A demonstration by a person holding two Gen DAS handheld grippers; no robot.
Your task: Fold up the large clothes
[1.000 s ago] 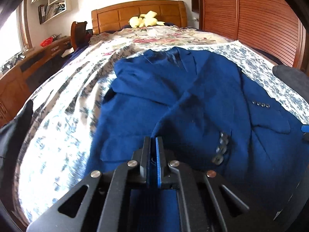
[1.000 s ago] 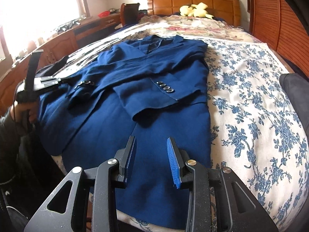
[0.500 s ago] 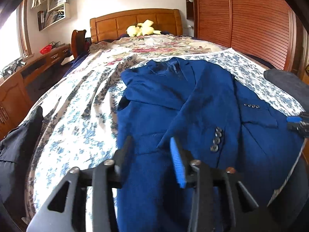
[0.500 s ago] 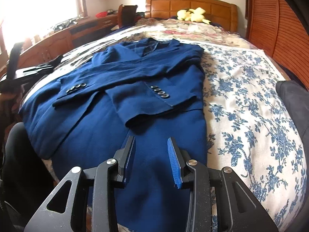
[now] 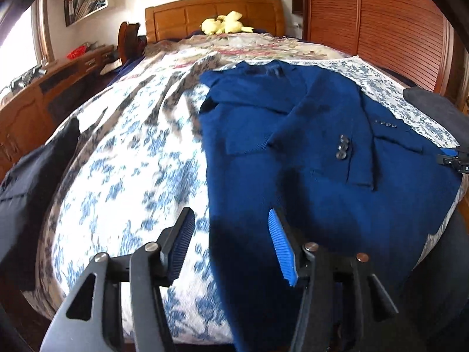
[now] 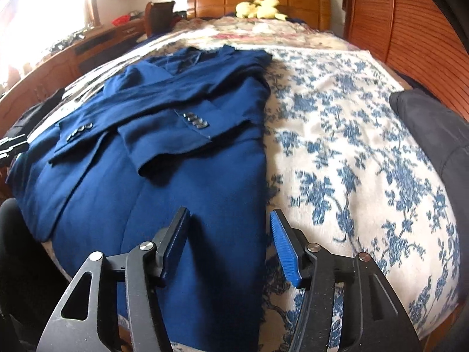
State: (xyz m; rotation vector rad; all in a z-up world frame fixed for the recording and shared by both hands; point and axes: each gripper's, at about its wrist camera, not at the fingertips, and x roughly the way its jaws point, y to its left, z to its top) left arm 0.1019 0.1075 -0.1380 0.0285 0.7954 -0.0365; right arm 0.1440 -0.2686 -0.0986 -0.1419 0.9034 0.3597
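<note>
The blue jacket [image 6: 164, 176] lies flat on the flowery bed [image 6: 366, 161], sleeves crossed over its front — ready for folding. The left gripper [image 5: 231, 243] and right gripper [image 6: 230, 243] are opening, pinching nothing — each over a near bottom corner, probably to grab it.

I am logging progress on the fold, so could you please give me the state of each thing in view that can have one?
Blue jacket: flat on the bed, both sleeves folded across its front, lower half not yet folded up.
Left gripper: jaws opening, over the jacket's lower left edge, pads not pressing on it.
Right gripper: jaws opening, over the jacket's lower right edge, nothing gripped.
Floral bedspread: spread over the bed.
</note>
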